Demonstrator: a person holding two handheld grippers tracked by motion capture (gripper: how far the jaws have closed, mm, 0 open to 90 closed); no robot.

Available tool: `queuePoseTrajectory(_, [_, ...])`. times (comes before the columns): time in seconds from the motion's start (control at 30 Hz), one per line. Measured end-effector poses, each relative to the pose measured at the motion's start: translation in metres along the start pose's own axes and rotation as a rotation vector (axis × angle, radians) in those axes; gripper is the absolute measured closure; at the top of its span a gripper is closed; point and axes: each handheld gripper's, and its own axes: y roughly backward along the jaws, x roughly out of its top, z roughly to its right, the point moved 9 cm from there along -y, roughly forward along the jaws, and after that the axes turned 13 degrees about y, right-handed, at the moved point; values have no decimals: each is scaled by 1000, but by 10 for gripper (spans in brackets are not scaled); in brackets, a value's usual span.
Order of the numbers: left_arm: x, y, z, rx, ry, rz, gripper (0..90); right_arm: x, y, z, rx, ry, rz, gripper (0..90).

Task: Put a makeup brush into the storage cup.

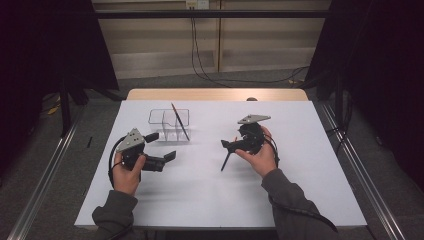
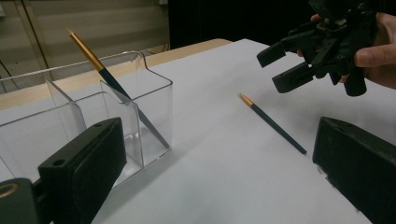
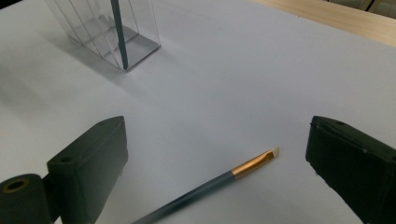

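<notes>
Lying loose, brush [image 3: 212, 183] between spread fingers [image 3: 88, 163].

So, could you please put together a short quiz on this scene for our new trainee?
1. True or false: the brush on the table lies between the open jaws of the right tongs.
2. Where is the other brush? A) flat on the table B) leaning in the clear organizer C) held in the left tongs
3. What colour is the ferrule of the loose brush?

Key: 1 true. 2 B. 3 gold.
</notes>
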Motion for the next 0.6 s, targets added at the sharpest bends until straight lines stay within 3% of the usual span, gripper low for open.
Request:
queuePoseTrajectory(0.03, [0,0,-1,28,2,1,25,-1,0,0,1,0,-12,52])
queuePoseTrajectory(0.07, [0,1,0,1,-2,-5,25,-1,-1,-1,1,-3,-20,52])
queuePoseTrajectory(0.13, [0,1,-1,25,0,-1,25,-2,-2,-1,3,-5,-34,51])
queuePoseTrajectory(0.3, [0,0,-1,29,2,-3,25,-5,-4,-2,9,-14,-72,51])
queuePoseTrajectory(0.43, [0,0,0,4,-2,-6,25,-7,-6,-3,13,-17,-99,51])
queuePoseTrajectory(0.6, [-1,0,0,5,-5,-10,25,-10,-8,-3,16,-20,-137,51])
